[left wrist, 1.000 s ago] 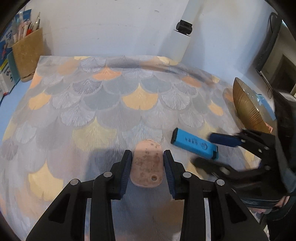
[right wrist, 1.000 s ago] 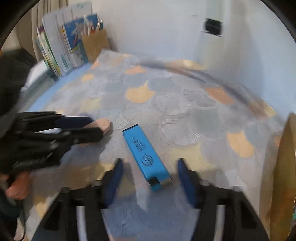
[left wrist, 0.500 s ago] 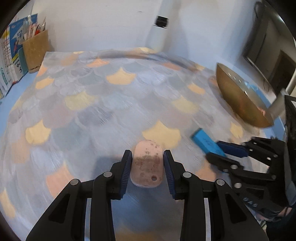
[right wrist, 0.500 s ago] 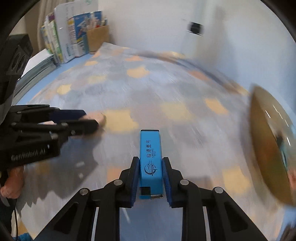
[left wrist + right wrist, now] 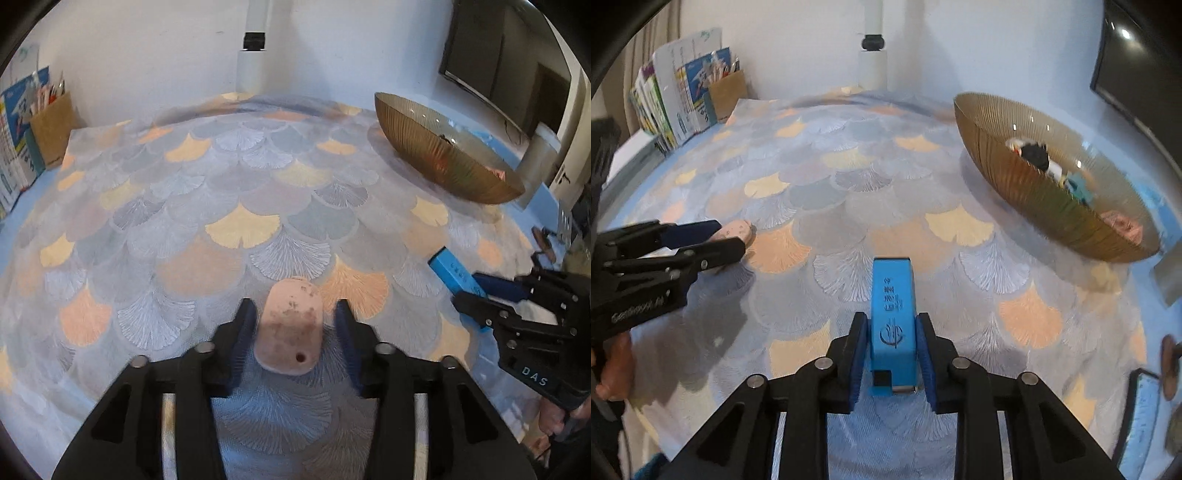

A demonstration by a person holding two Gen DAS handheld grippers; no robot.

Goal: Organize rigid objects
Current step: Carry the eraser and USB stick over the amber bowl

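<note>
A pink oblong piece (image 5: pixel 290 325) with a small hole lies between the jaws of my left gripper (image 5: pixel 293 308). The jaws are opening, and a gap shows on each side of the piece. In the right wrist view that gripper (image 5: pixel 729 236) is at the left, with the pink piece (image 5: pixel 738 227) at its tips. My right gripper (image 5: pixel 892 319) has a blue block (image 5: pixel 892 302) between its pads. Its jaws are starting to open, but the pads still sit against the block's sides. The left wrist view shows the same blue block (image 5: pixel 448 269) and right gripper (image 5: pixel 469 291) at the right.
A ribbed golden bowl (image 5: pixel 1034 192) with several small items stands at the back right on the fan-patterned cloth (image 5: pixel 240 229). A cardboard box (image 5: pixel 729 92) and books stand back left, and a white post (image 5: pixel 253 62) at the back. A person's hand (image 5: pixel 613 365) holds the left gripper.
Both grippers moved right, nearer the bowl. The right gripper closed on the blue block and lifted it. The left jaws have spread off the pink piece.
</note>
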